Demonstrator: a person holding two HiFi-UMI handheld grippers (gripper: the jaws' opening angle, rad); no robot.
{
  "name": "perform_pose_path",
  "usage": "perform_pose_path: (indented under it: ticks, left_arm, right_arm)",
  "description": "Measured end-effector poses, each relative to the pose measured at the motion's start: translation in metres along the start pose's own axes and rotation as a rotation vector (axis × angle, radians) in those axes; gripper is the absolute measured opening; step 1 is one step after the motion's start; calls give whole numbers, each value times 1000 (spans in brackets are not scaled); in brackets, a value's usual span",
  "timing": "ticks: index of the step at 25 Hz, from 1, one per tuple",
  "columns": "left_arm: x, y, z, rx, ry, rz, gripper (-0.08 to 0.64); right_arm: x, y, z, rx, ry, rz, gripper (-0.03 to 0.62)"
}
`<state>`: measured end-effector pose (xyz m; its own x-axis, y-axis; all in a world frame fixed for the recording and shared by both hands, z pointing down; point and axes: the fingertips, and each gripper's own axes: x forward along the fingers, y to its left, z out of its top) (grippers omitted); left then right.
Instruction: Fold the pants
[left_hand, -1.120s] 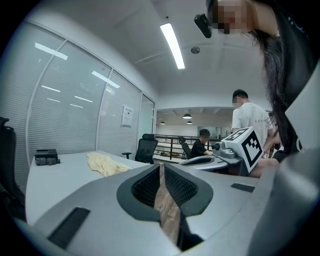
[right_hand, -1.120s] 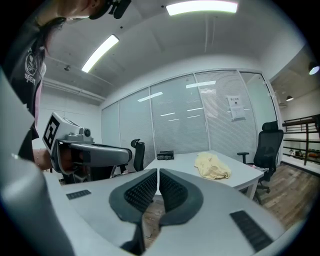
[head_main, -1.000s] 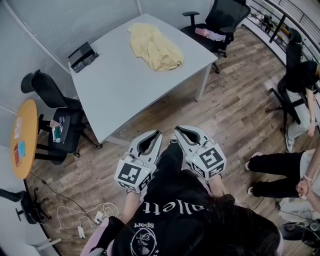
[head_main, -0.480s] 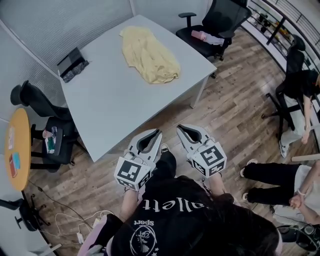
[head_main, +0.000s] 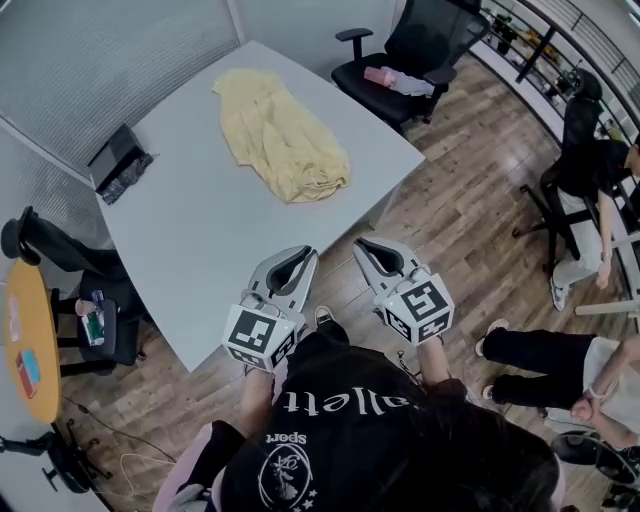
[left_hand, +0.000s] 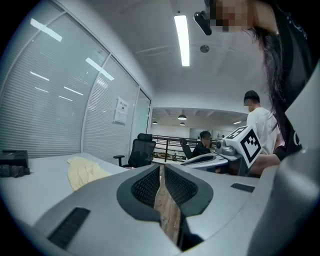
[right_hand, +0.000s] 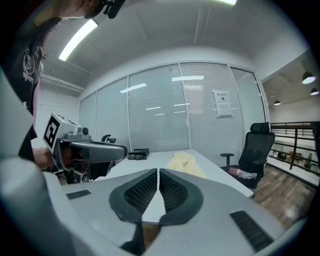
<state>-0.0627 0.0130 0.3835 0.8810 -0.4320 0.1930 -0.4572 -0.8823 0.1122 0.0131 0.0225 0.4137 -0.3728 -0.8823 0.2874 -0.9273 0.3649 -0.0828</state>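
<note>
— Where are the pants?
— Yellow and rumpled, lying on the grey table, toward its far side, not far from the black chair.
— And the tools?
— The left gripper and right gripper are side by side at the table's near edge, well apart from the pants. Both have their jaws pressed together, with nothing between them.
</note>
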Motion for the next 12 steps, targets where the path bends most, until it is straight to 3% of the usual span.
perform_pose_path:
  ticks: [12]
  left_arm:
    - [32, 49, -1, -38, -3, -24, 48]
  right_arm:
    - [53, -17, 2, -13, 71, 8, 31]
